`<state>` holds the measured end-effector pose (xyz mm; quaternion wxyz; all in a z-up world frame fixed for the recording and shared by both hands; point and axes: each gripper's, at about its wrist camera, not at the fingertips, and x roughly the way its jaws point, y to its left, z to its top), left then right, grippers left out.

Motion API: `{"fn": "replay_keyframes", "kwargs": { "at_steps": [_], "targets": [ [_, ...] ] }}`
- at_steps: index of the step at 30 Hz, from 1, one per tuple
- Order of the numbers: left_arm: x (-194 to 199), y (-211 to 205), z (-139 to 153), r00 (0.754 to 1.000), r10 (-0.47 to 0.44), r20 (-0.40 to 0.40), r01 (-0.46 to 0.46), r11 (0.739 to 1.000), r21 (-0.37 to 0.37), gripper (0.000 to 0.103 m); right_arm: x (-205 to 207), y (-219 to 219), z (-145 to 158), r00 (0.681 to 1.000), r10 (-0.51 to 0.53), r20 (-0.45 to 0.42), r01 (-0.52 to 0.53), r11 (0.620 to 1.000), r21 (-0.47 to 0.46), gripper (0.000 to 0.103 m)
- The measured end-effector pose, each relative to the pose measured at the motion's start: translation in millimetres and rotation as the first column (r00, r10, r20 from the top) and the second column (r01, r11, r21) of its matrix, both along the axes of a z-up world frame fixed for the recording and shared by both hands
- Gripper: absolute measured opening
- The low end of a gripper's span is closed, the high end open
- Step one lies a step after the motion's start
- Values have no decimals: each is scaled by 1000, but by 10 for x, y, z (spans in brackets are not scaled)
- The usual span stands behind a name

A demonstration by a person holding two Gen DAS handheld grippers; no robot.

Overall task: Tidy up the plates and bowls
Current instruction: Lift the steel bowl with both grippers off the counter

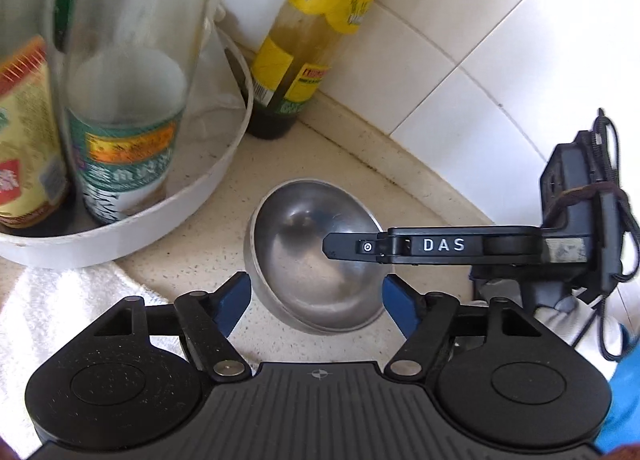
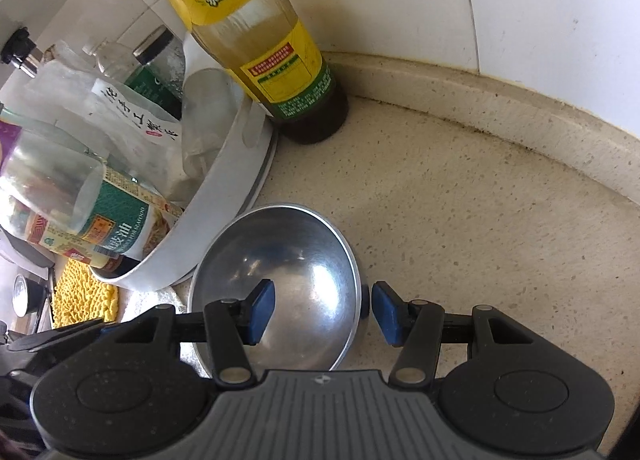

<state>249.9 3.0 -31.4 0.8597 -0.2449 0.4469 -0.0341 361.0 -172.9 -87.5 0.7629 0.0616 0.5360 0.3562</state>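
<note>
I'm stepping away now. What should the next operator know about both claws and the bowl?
Left claw: open, pads on either side of the steel bowl, not clearly clamping it.
Right claw: open, straddling the bowl's rim, one pad inside, one outside.
Bowl sits on the counter beside the white tub of bottles.
No plates in view.
Done: nothing visibly stacked.
Left: probably close on the bowl, then move it.

The steel bowl (image 2: 280,280) is gleaming silver on speckled beige counter (image 2: 480,240) (bottle (image 2: 256,39) is showing a yellow-and-green label), beside a white tub (image 1: 160,215).
</note>
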Motion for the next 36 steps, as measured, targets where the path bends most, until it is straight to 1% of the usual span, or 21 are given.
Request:
{"fn": "replay_keyframes", "kwargs": {
  "at_steps": [3,4,6,7,9,13,16,18,25,30,36],
  "targets": [
    [92,-45,-169,999,-1,-37,2,1000,20,74,-20,37,-21,1000,13,2,-13,1000,-8,55],
    [113,-47,-216,999,4,-45,-3,1000,22,71,-27,45,-23,1000,18,8,-18,1000,-12,56],
    [149,-44,-266,999,7,-38,-6,999,48,63,-35,65,-33,999,28,16,-28,999,-25,57],
    [152,-35,-279,999,12,-36,-10,998,59,58,-38,75,-41,999,33,19,-33,999,-32,57],
    [159,-6,-286,1000,13,-28,-11,998,61,54,-42,78,-62,999,38,16,-37,999,-39,57],
    [148,-30,-283,1000,-5,-16,7,996,88,54,-53,66,-69,999,32,12,-31,999,-41,57],
    [129,-63,-227,1000,-18,-2,18,996,92,55,-65,29,-5,999,37,22,-36,999,-32,57],
    [126,-87,-154,999,-27,18,25,996,90,57,-70,-12,83,999,26,33,-26,1000,-16,57],
    [108,-239,102,992,-84,88,76,993,91,58,-163,-229,436,995,-23,95,23,1000,7,57],
    [28,-429,299,980,-151,132,139,986,94,60,-383,-463,620,990,-67,123,68,998,-2,57],
    [-101,-699,435,951,-259,167,246,965,94,62,-678,-820,818,976,-154,154,156,988,-2,57]
  ]
}}
